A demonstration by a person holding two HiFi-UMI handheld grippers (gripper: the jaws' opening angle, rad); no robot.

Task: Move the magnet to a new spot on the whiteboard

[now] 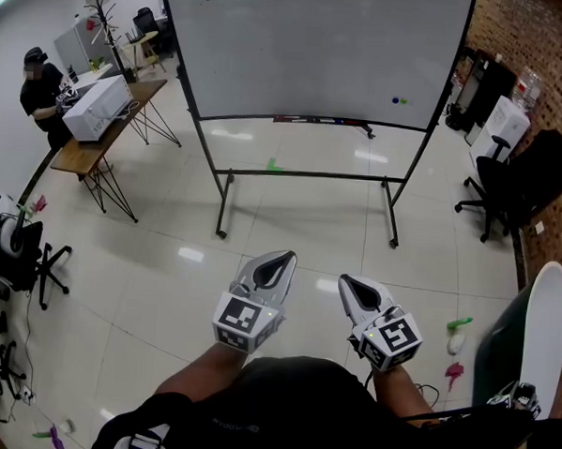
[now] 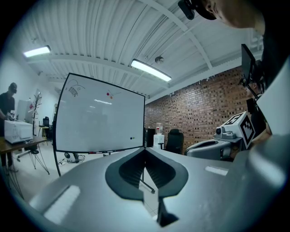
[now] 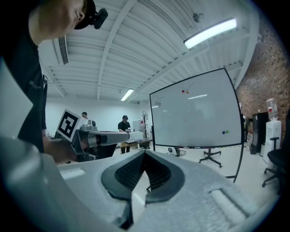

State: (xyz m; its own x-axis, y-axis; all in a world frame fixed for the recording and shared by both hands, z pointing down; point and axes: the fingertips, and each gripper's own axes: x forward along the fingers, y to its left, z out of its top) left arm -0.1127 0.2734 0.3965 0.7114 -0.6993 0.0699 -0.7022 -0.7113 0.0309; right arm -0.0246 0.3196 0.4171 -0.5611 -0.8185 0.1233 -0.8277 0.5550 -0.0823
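Head view: you stand on the shiny floor (image 1: 166, 260), and the whiteboard (image 1: 309, 51) is at 12 o'clock, well apart from you.
Left gripper (image 1: 281, 258): you hold it low, near 6 o'clock. The left gripper view shows its jaws pressed together at the tips, with nothing in them.
Right gripper (image 1: 346, 280): it is just beside the left one, at its 3 o'clock. Its jaws are closed tight too and hold nothing.
Magnets (image 1: 398, 100): one blue and one green sit side by side on the board, near its 4 o'clock corner.
Red dots (image 2: 108, 94): they are high on the board.
Room: a person (image 1: 39, 89) is at a desk (image 1: 103, 130) at 10 o'clock, and a black chair (image 1: 513, 179) is at 2 o'clock.
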